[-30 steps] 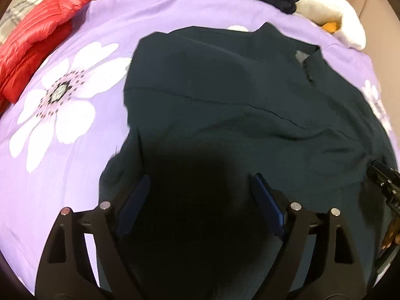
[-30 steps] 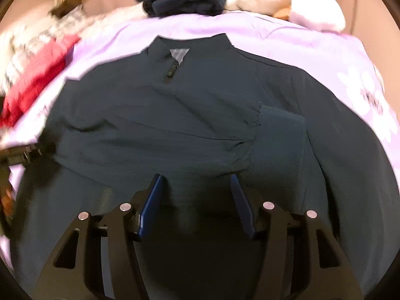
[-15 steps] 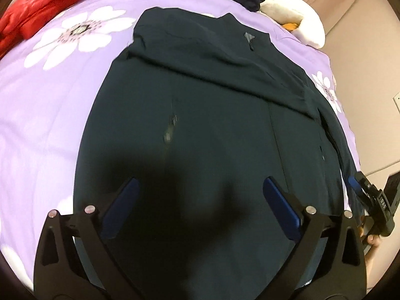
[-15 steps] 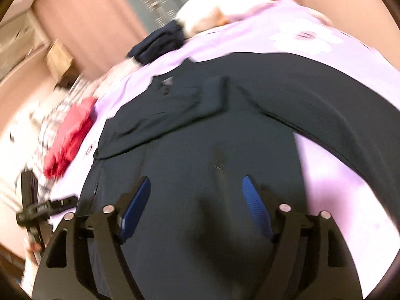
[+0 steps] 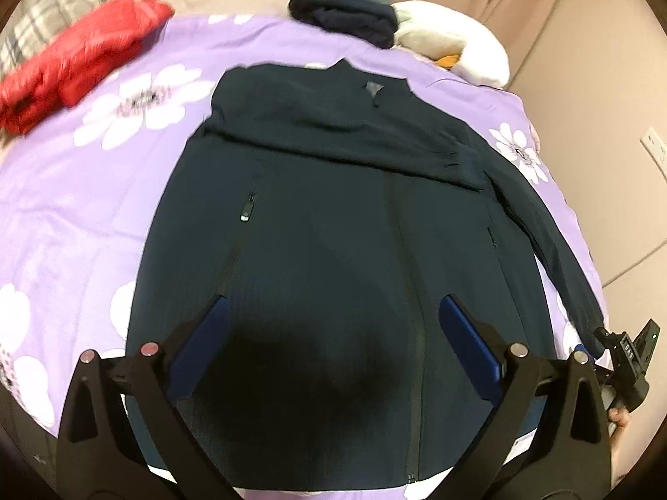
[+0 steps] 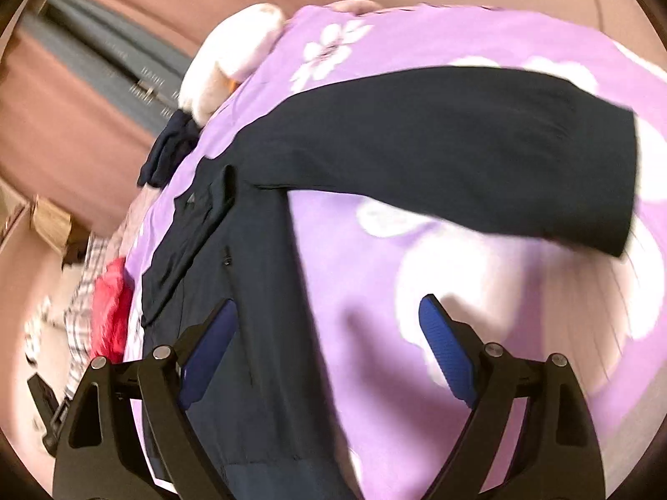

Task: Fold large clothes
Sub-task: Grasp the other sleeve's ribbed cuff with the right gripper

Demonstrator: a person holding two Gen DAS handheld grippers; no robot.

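Left wrist view shows the dark jacket [image 5: 333, 216] lying face-up on the purple flowered bed cover [image 5: 83, 191], one sleeve folded across its chest, the other [image 6: 458, 141] stretched sideways. Left gripper [image 5: 333, 341] hovers above the hem, jaws wide, empty. Right gripper [image 6: 325, 346] has just been opening, nothing between its jaws. Red jacket [image 5: 79, 54] lies at the bed's far corner.

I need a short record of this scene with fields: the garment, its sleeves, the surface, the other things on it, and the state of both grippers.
garment: dark jacket, front up, zip closed
sleeves: one folded across the chest; the other sleeve stretched out on the bedspread
surface: purple flowered bedspread
other things: red puffer jacket, folded dark clothes, white plush toy
left gripper: open, holds nothing
right gripper: open, just been opening, holds nothing
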